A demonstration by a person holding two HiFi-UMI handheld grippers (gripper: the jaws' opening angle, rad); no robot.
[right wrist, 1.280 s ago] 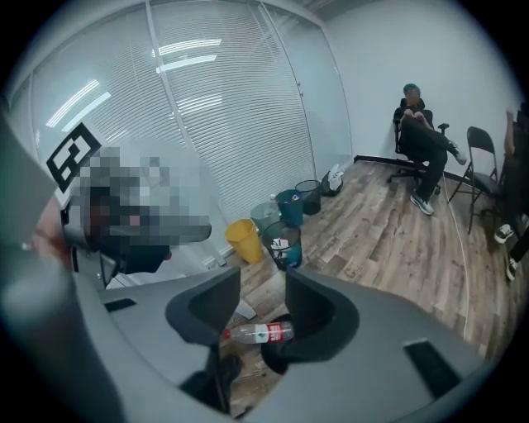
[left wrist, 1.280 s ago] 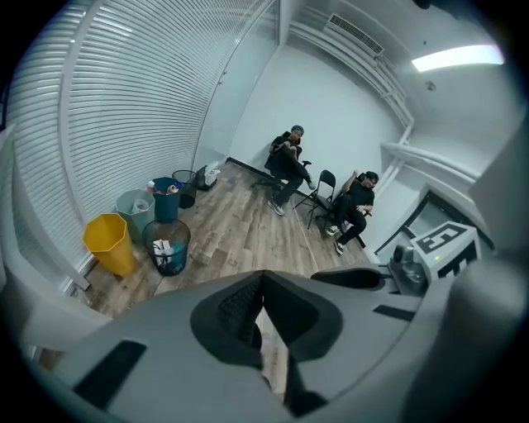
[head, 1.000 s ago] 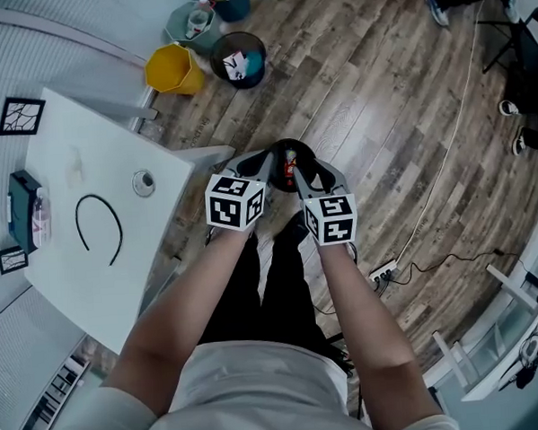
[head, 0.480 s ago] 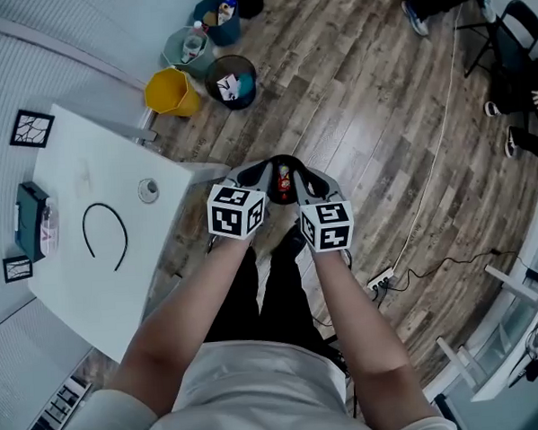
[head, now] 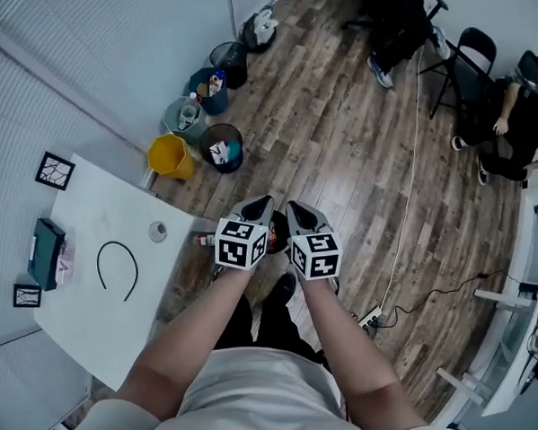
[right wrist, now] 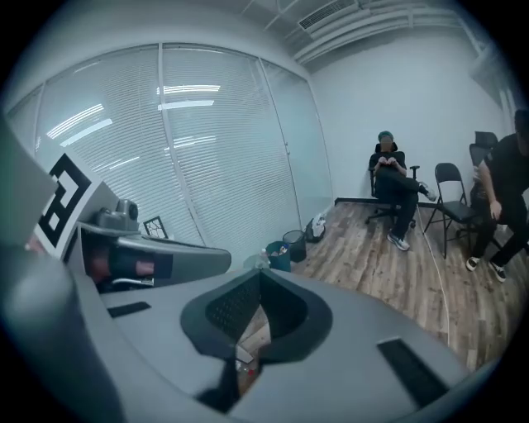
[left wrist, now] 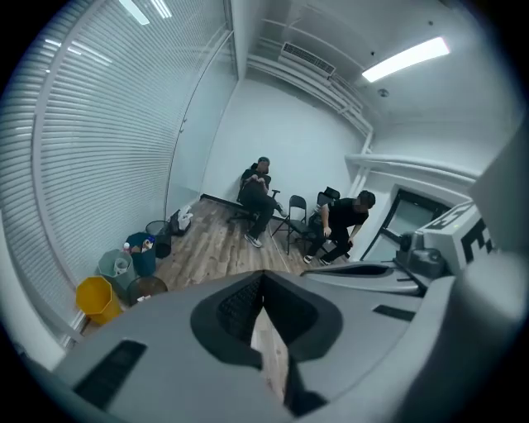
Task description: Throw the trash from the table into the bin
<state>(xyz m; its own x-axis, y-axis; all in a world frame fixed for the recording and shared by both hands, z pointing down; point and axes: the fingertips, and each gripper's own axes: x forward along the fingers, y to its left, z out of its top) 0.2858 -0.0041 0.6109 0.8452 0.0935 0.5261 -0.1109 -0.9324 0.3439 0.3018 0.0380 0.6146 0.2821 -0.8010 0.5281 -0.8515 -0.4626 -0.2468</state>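
Head view: your left hand-held gripper (head: pixel 263 204) and right hand-held gripper (head: pixel 294 210) are covering most of the dark bin (head: pixel 278 229) beneath them, and its inside is not showing. A small object (head: pixel 203 241) is lying on the floor by the worktop (head: pixel 80 210) corner, too small to name.

Right gripper view: red and white bits (right wrist: pixel 240 365) are showing through the gap beneath the jaws, unidentifiable. A standing person (right wrist: pixel 506 194) is running off the right edge.

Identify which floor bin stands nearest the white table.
The yellow bin, just off the white table at its far edge; the dark bin, grey-green bin, blue bin and black bin stand beyond it.
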